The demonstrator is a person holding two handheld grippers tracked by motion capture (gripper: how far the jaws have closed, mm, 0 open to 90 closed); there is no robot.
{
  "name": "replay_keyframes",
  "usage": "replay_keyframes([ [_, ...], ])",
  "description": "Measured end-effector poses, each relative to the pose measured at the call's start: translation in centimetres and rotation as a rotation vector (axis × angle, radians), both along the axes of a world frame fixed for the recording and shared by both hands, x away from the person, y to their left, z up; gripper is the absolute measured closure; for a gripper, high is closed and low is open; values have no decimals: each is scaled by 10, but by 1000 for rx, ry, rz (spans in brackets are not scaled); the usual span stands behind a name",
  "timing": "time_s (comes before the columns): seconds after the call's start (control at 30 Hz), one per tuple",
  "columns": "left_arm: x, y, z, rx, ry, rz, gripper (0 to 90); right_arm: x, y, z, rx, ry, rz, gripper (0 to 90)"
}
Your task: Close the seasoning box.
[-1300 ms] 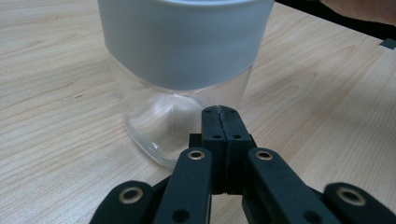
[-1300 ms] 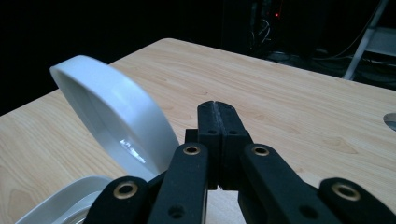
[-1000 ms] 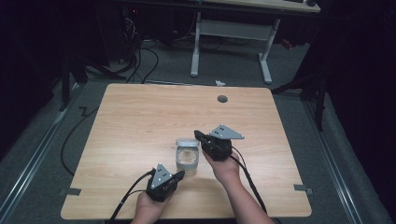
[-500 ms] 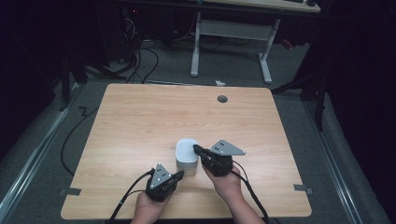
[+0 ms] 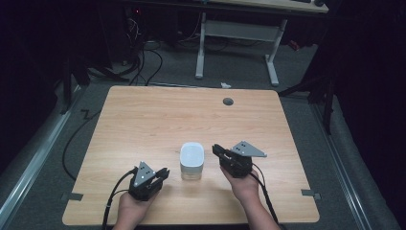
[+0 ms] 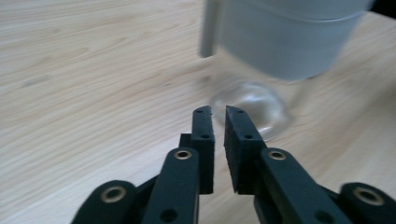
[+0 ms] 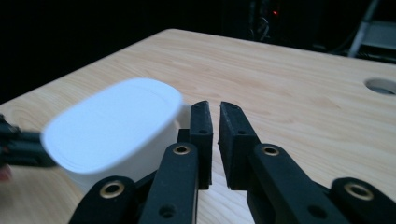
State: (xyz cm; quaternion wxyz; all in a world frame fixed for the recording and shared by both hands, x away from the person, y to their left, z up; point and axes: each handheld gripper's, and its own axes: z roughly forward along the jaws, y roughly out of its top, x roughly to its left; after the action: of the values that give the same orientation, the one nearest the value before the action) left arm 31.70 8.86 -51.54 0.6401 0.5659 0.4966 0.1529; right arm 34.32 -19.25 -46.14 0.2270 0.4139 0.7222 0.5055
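Observation:
A small container (image 5: 192, 160) with a white lid and a clear body stands upright on the wooden table (image 5: 158, 120), near its front edge. My left gripper (image 5: 163, 172) rests on the table just left of it, its jaws shut on nothing. In the left gripper view the clear base (image 6: 247, 100) and white lid (image 6: 285, 42) loom just beyond the left gripper (image 6: 218, 112). My right gripper (image 5: 215, 149) is held just right of the container, apart from it, jaws shut and empty. In the right gripper view the lid (image 7: 112, 123) lies left of the right gripper (image 7: 215, 107).
A round cable hole (image 5: 228, 101) sits in the table near its far edge. Cables trail from both grippers over the front edge. Beyond the table stand a white desk frame (image 5: 237, 33) and floor cables (image 5: 143, 57).
My right gripper has drawn back to the right and toward the front, away from the container. The container's white lid now sits level on top. The left gripper has barely moved.

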Motion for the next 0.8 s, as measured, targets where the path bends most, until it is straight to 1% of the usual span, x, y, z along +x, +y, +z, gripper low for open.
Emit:
replay_keyframes([
  [0.03,0,0,0,0,0,0,776,0,0,0,0,0,0,823],
  [0.07,3,4,0,16,0,14,776,0,-4,-2,0,5,-10,815],
  [0.1,6,9,0,22,6,28,753,0,-9,-3,-3,8,-23,806],
  [0.17,11,18,0,19,12,56,698,0,-19,-7,4,13,-50,780],
  [0.2,14,23,0,36,11,76,661,0,-24,-9,8,18,-64,763],
  [0.23,15,26,0,48,9,90,623,1,-31,-11,9,24,-79,733],
  [0.27,18,30,-1,67,8,104,569,0,-40,-15,0,38,-102,646],
  [0.3,20,35,-2,78,11,121,569,0,-40,-15,0,38,-102,646],
  [0.37,24,45,-4,87,27,152,538,-1,-51,-19,-33,46,-128,544],
  [0.4,26,51,-6,96,36,165,531,-3,-59,-23,-45,52,-142,505],
  [0.43,27,54,-7,102,35,176,523,-5,-69,-27,-48,70,-157,473],
  [0.47,28,58,-8,118,31,188,506,-9,-86,-33,-47,89,-183,437],
  [0.5,30,61,-9,125,29,198,506,-9,-86,-33,-47,89,-183,437],
  [0.53,31,64,-10,125,30,211,497,-18,-105,-40,-46,100,-228,407],
  [0.57,32,67,-11,117,39,220,497,-18,-105,-40,-46,100,-228,407],
  [0.6,32,69,-11,113,44,227,493,-24,-114,-43,-39,101,-253,399],
  [0.63,32,70,-11,104,46,233,489,-38,-128,-51,-26,97,-300,386],
  [0.67,30,71,-12,91,50,236,489,-38,-128,-51,-26,97,-300,386],
  [0.7,28,72,-12,92,53,236,490,-44,-133,-56,-21,97,-322,384],
  [0.73,27,71,-12,89,49,235,490,-47,-136,-59,-20,106,-334,383],
  [0.77,25,69,-12,98,44,228,490,-47,-138,-61,-23,120,-327,376],
  [0.8,24,67,-11,109,36,225,486,-43,-136,-62,-39,133,-311,364],
])
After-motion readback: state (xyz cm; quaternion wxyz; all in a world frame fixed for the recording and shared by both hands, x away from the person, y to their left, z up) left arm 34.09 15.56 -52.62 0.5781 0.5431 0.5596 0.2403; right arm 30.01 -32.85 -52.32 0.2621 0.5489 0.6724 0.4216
